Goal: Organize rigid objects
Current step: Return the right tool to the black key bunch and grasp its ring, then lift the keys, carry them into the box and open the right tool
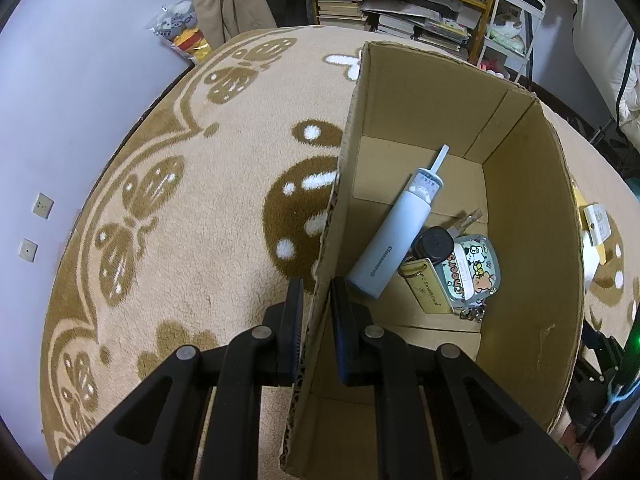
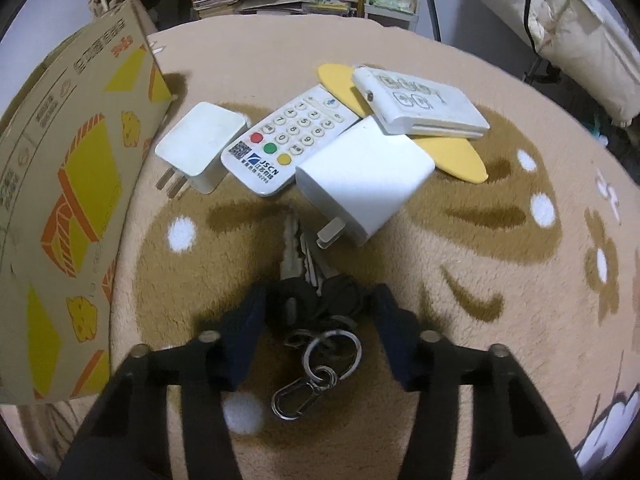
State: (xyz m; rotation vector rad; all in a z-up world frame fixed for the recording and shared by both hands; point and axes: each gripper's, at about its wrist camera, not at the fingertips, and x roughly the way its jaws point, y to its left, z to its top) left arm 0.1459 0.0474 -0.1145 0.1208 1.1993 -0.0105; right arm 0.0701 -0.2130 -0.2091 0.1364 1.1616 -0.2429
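Left gripper (image 1: pixel 316 292) clamped down on the near wall of the cardboard box (image 1: pixel 532 216), one finger outside, one inside, squeezing the cardboard edge tight. Sitting in the box already: a pale blue bottle-shaped gadget with a nozzle (image 1: pixel 394 236), a black round fob (image 1: pixel 434 242), a gold smart card tag (image 1: pixel 428 290) and a little cartoon-print case (image 1: pixel 474 270), all bunched toward the bottom middle.

Over on the right, gripper (image 2: pixel 318 300) aimed steeply down at a bunch of keys (image 2: pixel 304 276) on the fuzzy tan rug (image 2: pixel 500 260). Black key heads sitting right between the fingers, pads look like they're touching both sides, but can't tell for sure if it's a firm squeeze. Key ring and clip (image 2: pixel 320 364) trailing back under the gripper.

Just past the keys: a white charger plug (image 2: pixel 364 172), a white remote with coloured buttons (image 2: pixel 292 136), a smaller white plug (image 2: pixel 200 144) beside the box, plus a white switch-like device (image 2: pixel 420 102) lying on a yellow oval piece (image 2: pixel 452 152).
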